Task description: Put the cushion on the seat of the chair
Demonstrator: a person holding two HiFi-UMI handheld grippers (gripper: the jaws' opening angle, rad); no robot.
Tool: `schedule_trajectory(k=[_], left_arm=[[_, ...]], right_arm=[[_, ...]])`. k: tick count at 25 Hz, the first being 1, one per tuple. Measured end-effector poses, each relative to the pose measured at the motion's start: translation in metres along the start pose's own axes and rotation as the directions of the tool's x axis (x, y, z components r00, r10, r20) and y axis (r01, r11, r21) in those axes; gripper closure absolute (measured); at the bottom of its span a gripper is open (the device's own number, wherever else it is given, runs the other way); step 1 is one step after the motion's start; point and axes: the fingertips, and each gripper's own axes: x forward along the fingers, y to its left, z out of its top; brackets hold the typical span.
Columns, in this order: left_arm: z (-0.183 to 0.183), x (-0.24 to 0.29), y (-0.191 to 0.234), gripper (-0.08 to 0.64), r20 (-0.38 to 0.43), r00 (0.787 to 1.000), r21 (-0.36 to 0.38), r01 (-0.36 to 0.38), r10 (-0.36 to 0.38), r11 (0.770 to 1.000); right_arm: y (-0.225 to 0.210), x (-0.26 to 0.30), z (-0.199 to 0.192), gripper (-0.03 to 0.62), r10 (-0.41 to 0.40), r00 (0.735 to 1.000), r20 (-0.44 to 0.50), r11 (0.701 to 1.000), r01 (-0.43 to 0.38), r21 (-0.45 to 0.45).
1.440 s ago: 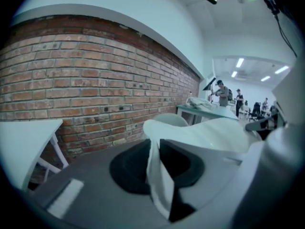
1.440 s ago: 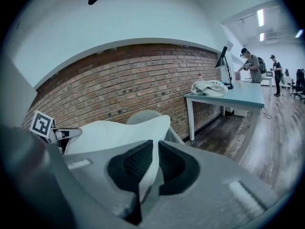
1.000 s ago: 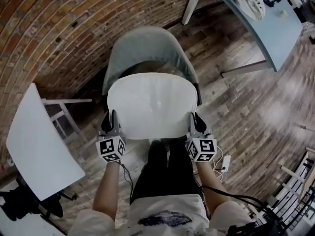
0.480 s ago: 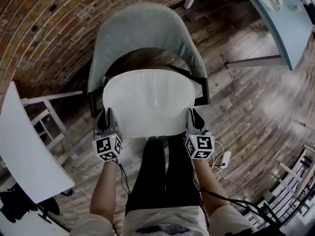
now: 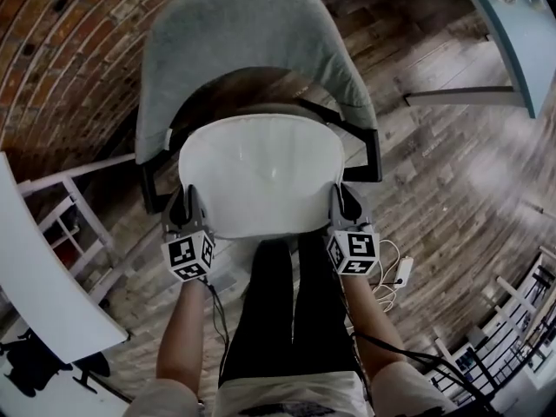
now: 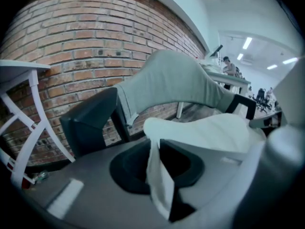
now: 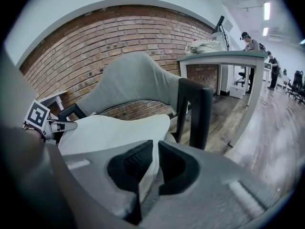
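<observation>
With the left claw (image 5: 184, 202) and right claw (image 5: 341, 200) each clamped on a near side edge of the white cushion (image 5: 261, 172), held over the seat of the grey chair (image 5: 252, 50), we lower both sides level and centred before releasing.

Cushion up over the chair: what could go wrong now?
1. The left hand-held gripper and right hand-held gripper each pinch only a thin bit of the cushion near its front corners, so it might slip out.
2. The cushion looks almost as wide as the gap between the black armrests of the chair, so a side could catch and leave it tilted.
3. Its far edge hangs free and might fold under on landing.
</observation>
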Motion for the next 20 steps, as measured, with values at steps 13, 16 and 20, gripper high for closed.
schedule_trajectory(k=[13,16,20], left_arm=[[-0.036,0.014,0.002,0.506,-0.043,0.998,-0.024,-0.045,0.044,0.999],[-0.044,0.016,0.003,0.506,-0.057,0.997,-0.029,-0.058,0.056,0.998],[-0.053,0.018,0.006,0.506,-0.070,0.995,-0.025,-0.071,0.070,0.997]], right_arm=[[-0.009,0.023,-0.021,0.561,-0.003,1.000,-0.012,1.000,0.003,-0.016],[-0.013,0.028,-0.024,0.561,-0.002,1.000,-0.021,1.000,0.001,-0.023],[-0.017,0.036,-0.031,0.560,-0.005,0.999,-0.043,0.999,0.004,-0.039]])
